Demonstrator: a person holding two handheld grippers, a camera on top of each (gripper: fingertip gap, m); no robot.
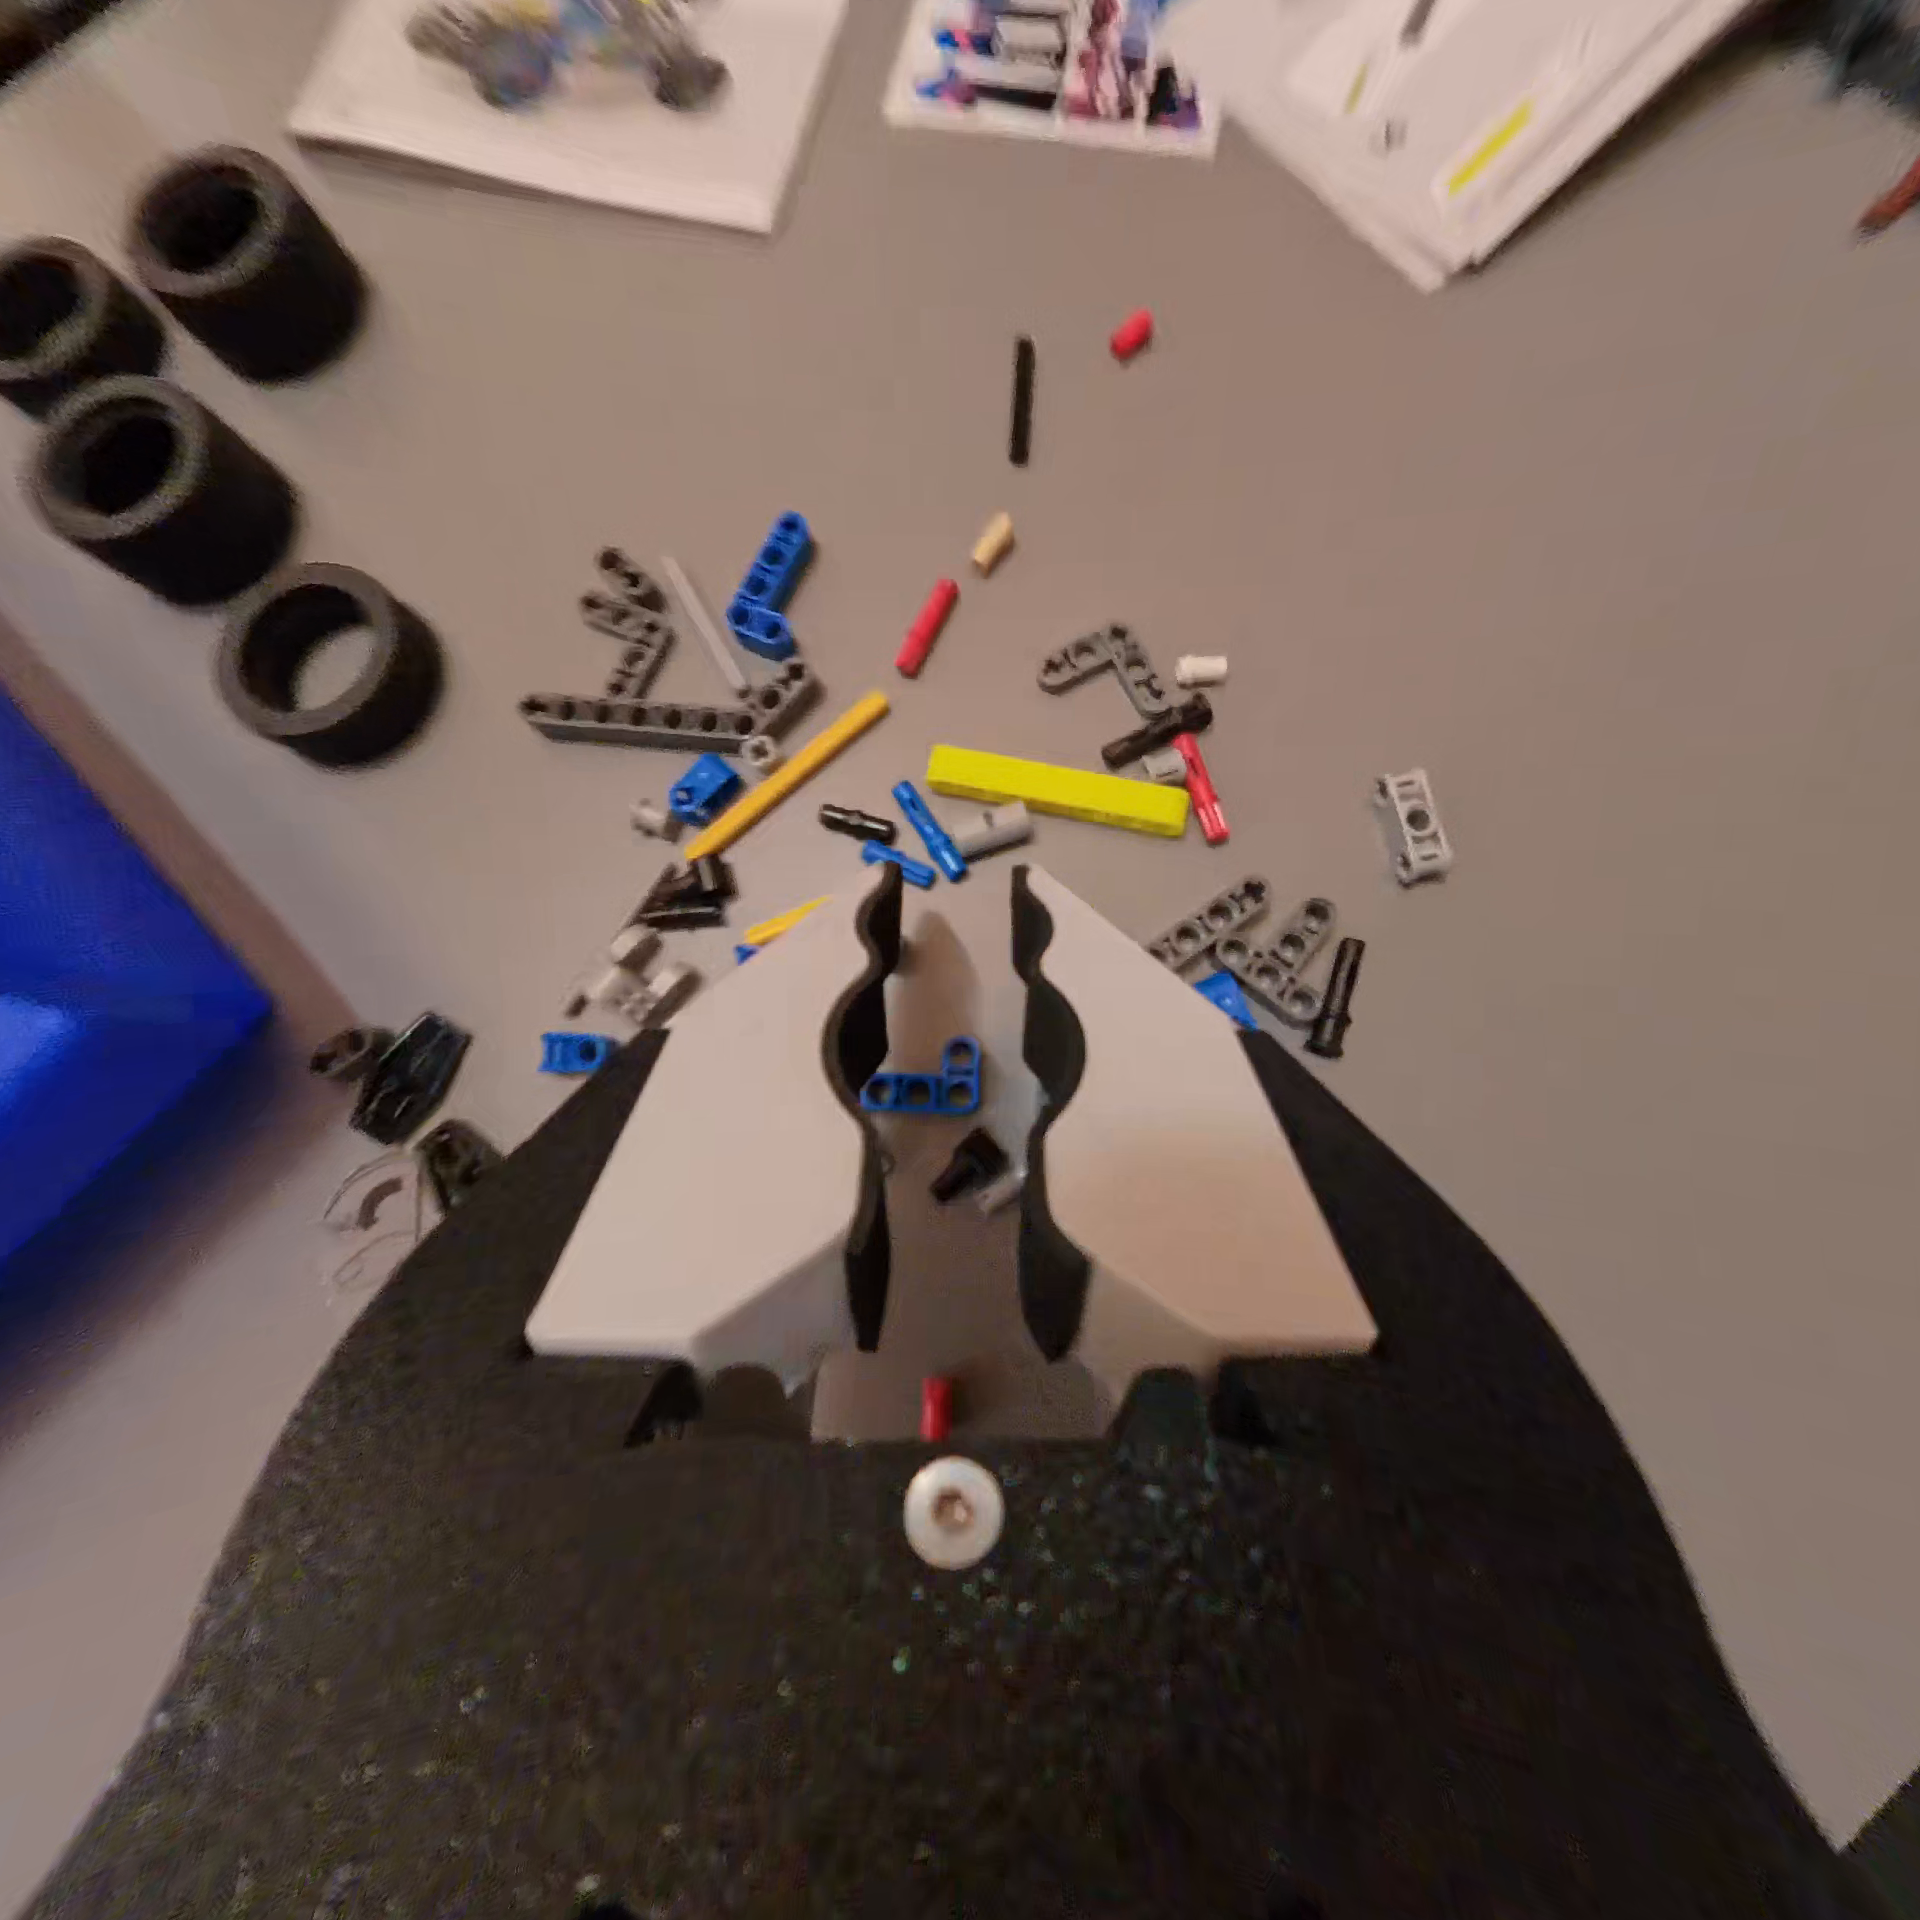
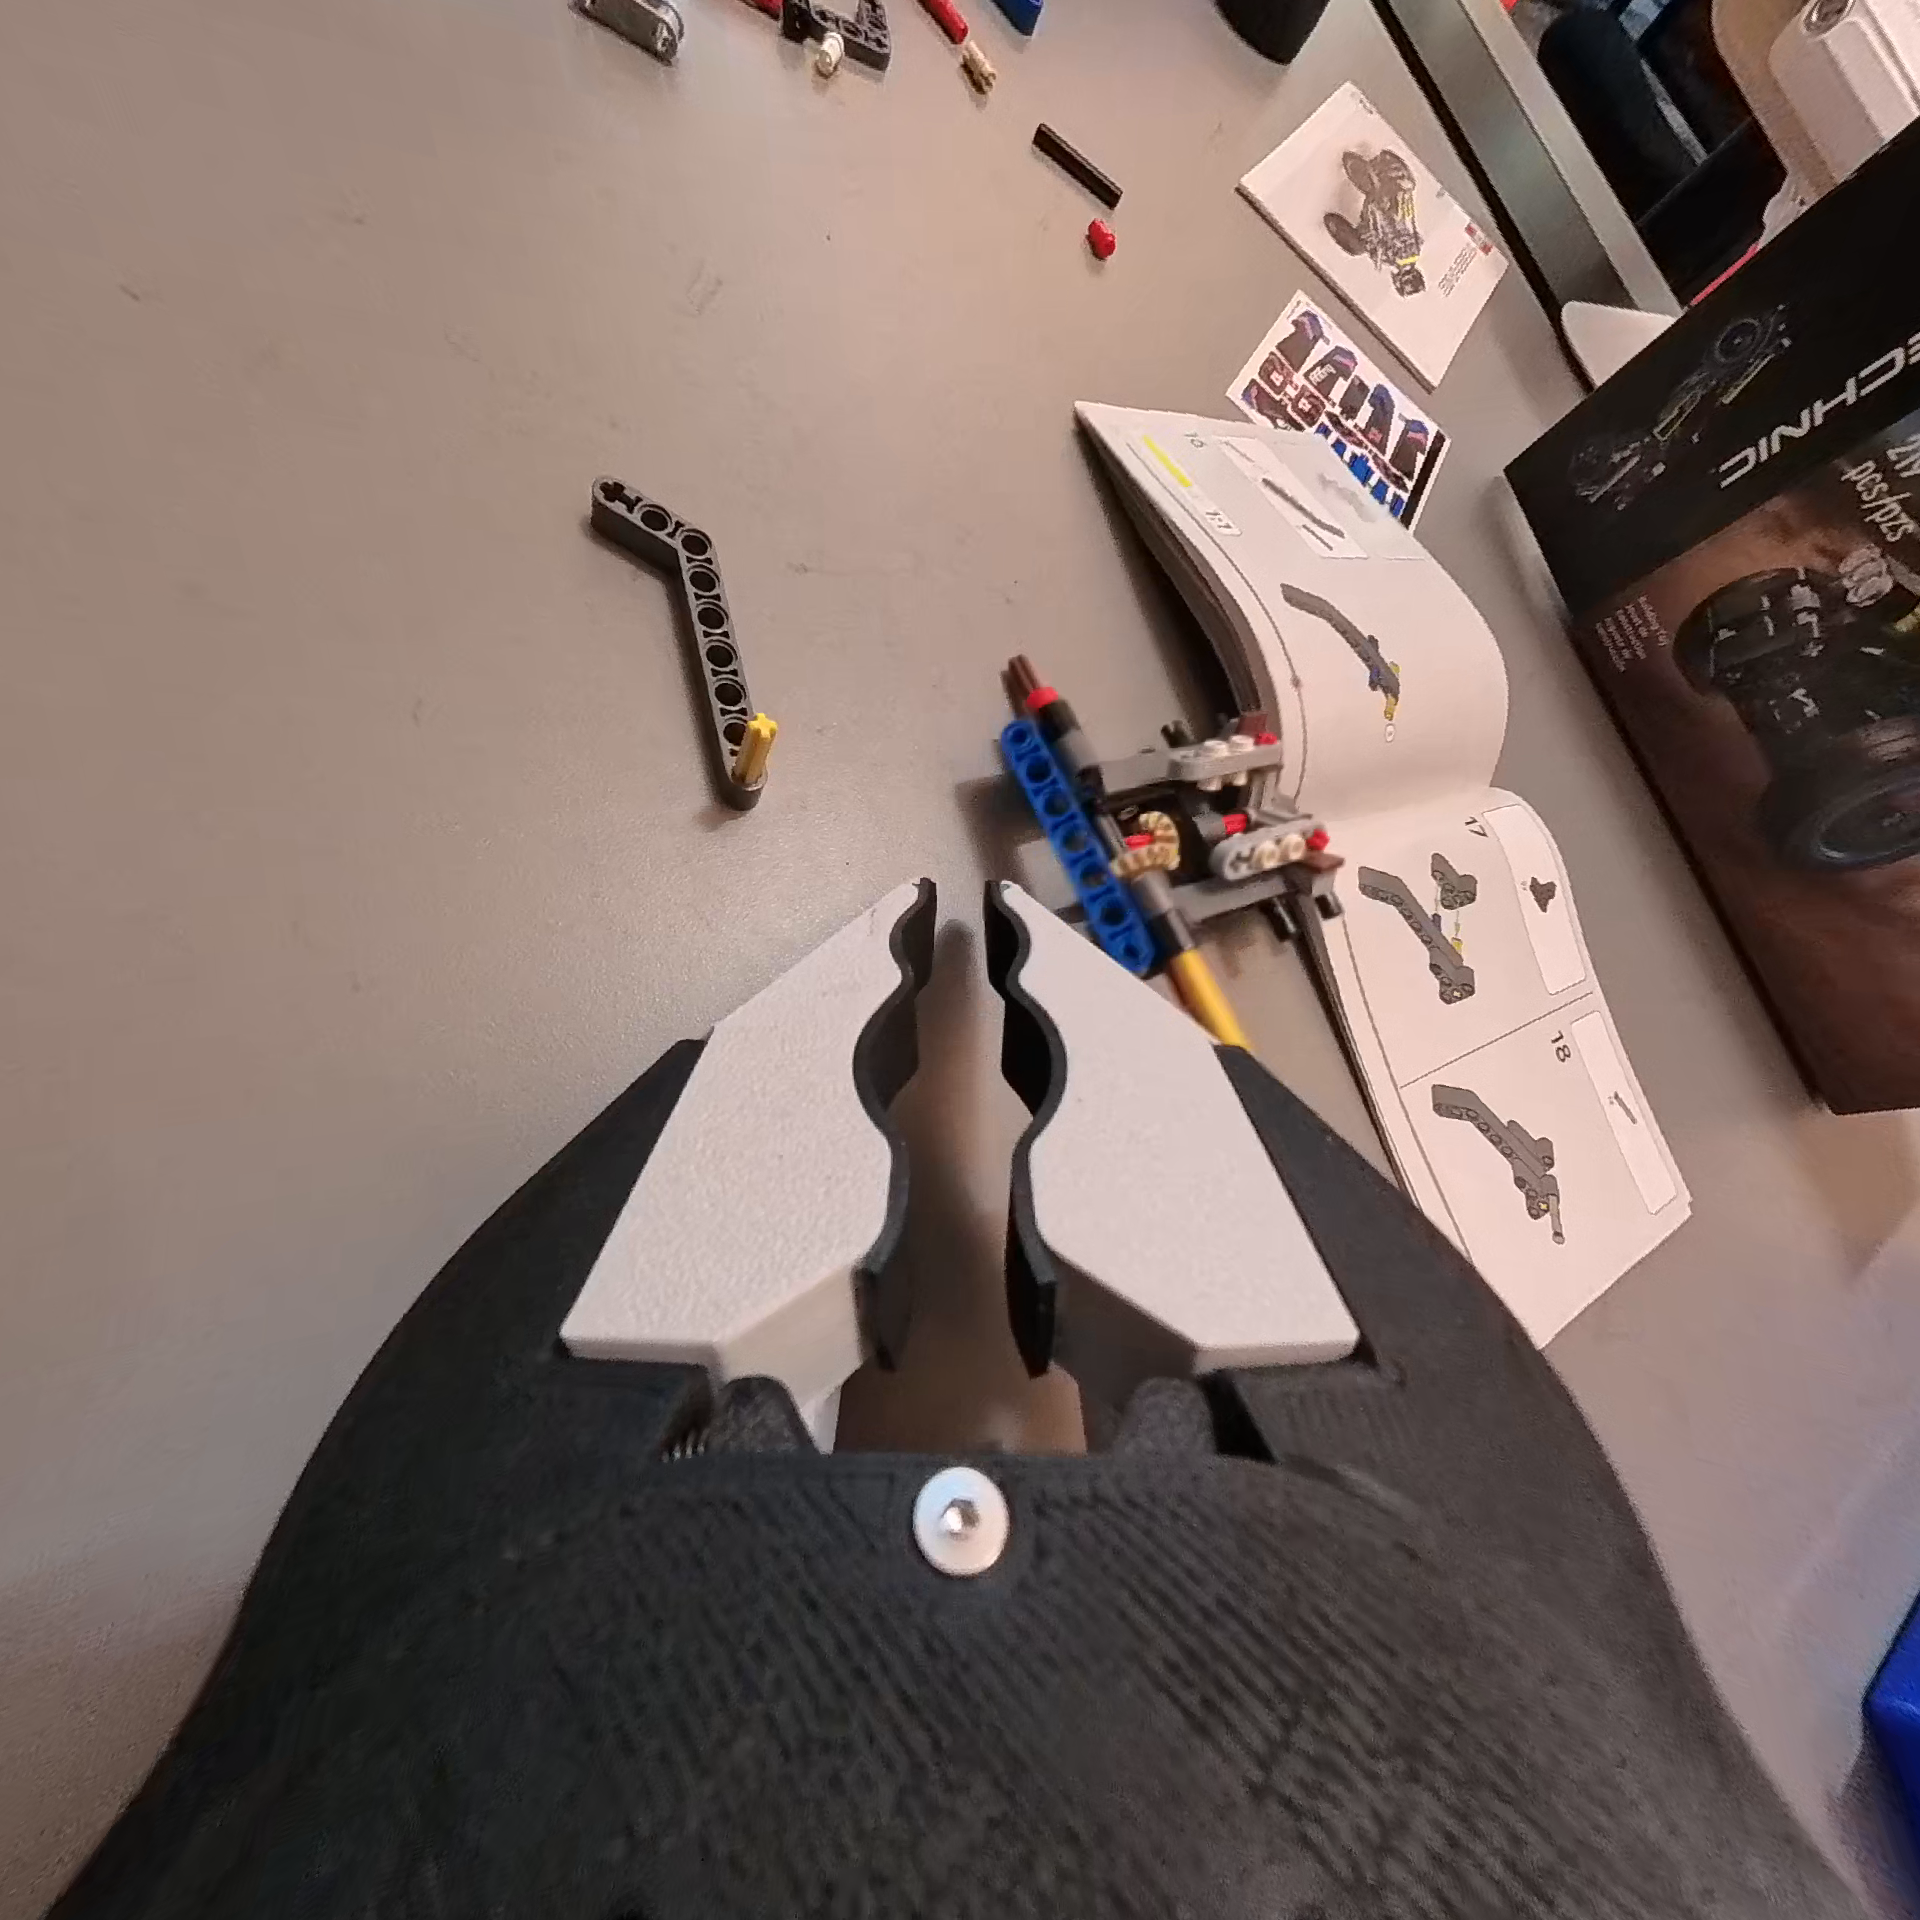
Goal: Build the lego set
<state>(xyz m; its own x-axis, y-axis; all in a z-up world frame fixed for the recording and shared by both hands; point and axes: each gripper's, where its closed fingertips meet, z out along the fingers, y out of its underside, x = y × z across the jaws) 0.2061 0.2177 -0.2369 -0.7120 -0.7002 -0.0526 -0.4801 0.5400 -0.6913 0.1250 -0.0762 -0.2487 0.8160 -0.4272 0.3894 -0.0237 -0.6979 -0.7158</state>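
In the left wrist view my left gripper (image 1: 956, 883) is open and empty, held above a scatter of loose pieces on the grey table (image 1: 1455, 582). Between its fingers below lie a blue L-shaped beam (image 1: 925, 1083) and a black pin (image 1: 966, 1166). Ahead are a yellow beam (image 1: 1055, 790), a yellow axle (image 1: 790, 774) and a long dark grey beam (image 1: 665, 719). In the right wrist view my right gripper (image 2: 961, 920) is open and empty. A bent dark grey beam (image 2: 696, 613) with a yellow pin (image 2: 756, 743) lies ahead left. A partly built assembly (image 2: 1143, 842) with a blue beam lies ahead right.
Several black tyres (image 1: 166, 488) stand at the left, beside a blue bin (image 1: 94, 987). An open instruction booklet (image 2: 1455, 935) lies right of the assembly, with the set's box (image 2: 1766, 644) beyond. A sticker sheet (image 2: 1340, 416) and a second booklet (image 2: 1371, 239) lie farther back. The grippers' ends are close to 30 centimeters from one another.
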